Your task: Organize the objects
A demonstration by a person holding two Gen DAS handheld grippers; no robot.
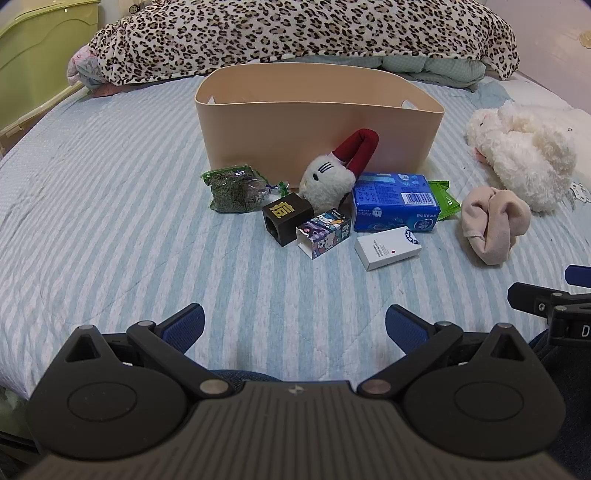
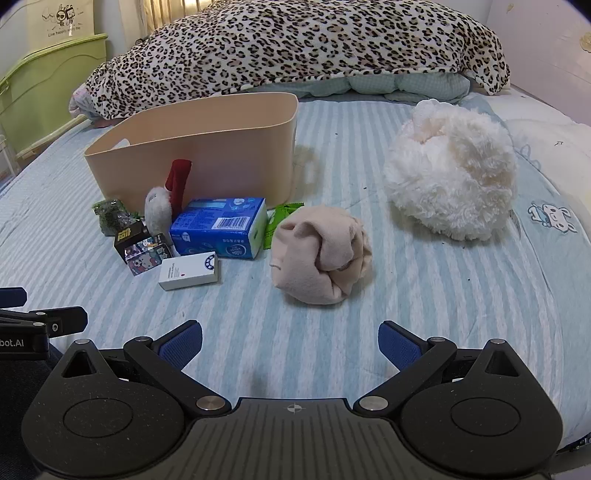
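A beige bin [image 1: 317, 125] [image 2: 207, 147] stands on the striped bed. In front of it lie a green herb bag [image 1: 234, 188], a white plush with red ears [image 1: 328, 177], a dark box [image 1: 286, 218], a cartoon box [image 1: 325, 232], a blue tissue pack [image 1: 395, 201] [image 2: 221, 225], a white box [image 1: 388, 247] [image 2: 188, 273], a green packet [image 1: 443, 197] and a rolled beige cloth [image 1: 493, 225] [image 2: 321, 254]. A fluffy white plush [image 1: 524, 147] [image 2: 450, 177] lies to the right. My left gripper [image 1: 295, 326] and right gripper [image 2: 291, 341] are open, empty, near the bed's front.
A leopard-print blanket [image 1: 295, 33] is heaped at the back of the bed. A green cabinet [image 1: 37, 55] stands at the far left. A white pillow [image 2: 546, 140] lies at the right edge. The right gripper's side shows in the left wrist view [image 1: 554, 306].
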